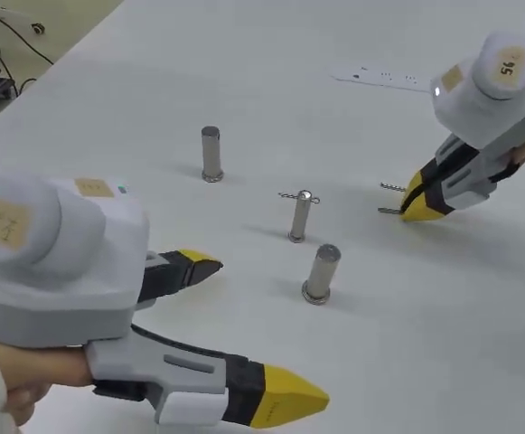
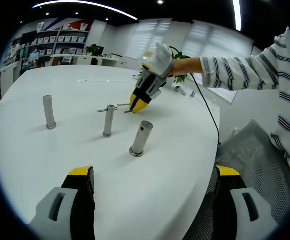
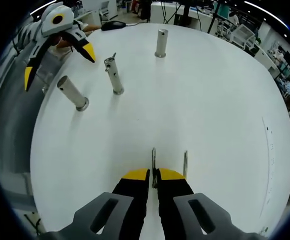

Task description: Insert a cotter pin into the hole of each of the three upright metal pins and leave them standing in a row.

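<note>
Three steel pins stand upright on the white table: the far pin, the middle pin with a cotter pin through its top hole, and the near pin. My right gripper is shut on a cotter pin, low against the table to the right of the middle pin. A second loose cotter pin lies just beside it. My left gripper hangs open and holds nothing, in front of the near pin.
A white power strip lies at the table's far side. The table edge drops off to the right in the left gripper view, where a striped sleeve reaches in.
</note>
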Motion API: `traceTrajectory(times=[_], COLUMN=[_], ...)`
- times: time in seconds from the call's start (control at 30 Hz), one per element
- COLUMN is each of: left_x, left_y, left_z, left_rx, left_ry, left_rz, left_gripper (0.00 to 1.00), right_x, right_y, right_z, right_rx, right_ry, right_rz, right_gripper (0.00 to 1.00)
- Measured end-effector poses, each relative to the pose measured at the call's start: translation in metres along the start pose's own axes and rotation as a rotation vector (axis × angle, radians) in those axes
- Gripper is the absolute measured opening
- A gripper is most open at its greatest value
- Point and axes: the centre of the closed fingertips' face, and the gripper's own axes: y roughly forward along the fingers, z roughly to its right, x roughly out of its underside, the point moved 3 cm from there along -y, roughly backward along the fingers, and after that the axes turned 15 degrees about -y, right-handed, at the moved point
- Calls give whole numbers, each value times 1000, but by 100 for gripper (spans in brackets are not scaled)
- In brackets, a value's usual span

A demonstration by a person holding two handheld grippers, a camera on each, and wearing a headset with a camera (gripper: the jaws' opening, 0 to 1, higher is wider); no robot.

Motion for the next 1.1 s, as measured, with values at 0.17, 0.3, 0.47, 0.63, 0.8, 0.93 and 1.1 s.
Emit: traceTrajectory(times=[0.17,0.3,0.47,0.63,0.8,0.93,1.1], left_x=[-1,-2,-1,0,-3,-4,-7], left_y=[0,-1,-3,-5,-7,-7,-8], left_z=[2,2,1,0,-1,0,2], left_rx=[0,-8,-18,-31,-43,-48,-53], left_ry=[0,0,-1,4,11,7,3], left_rz=[8,15,17,14,21,21,34], left_gripper=[99,99,99,99,99,99,99], right_x=[2,6,5,5,3,1,1], right_y=[0,1,3,3,4,3,2], right_z=[4,8,9,9,8,6,6], right_rx=[7,22,41,42,45,49,46], right_ry=[-62,-22,-11,7,-5,-25,-24], right_rz=[26,52,52,48,26,-3,-9], right_gripper=[5,4,4,3,3,3,3])
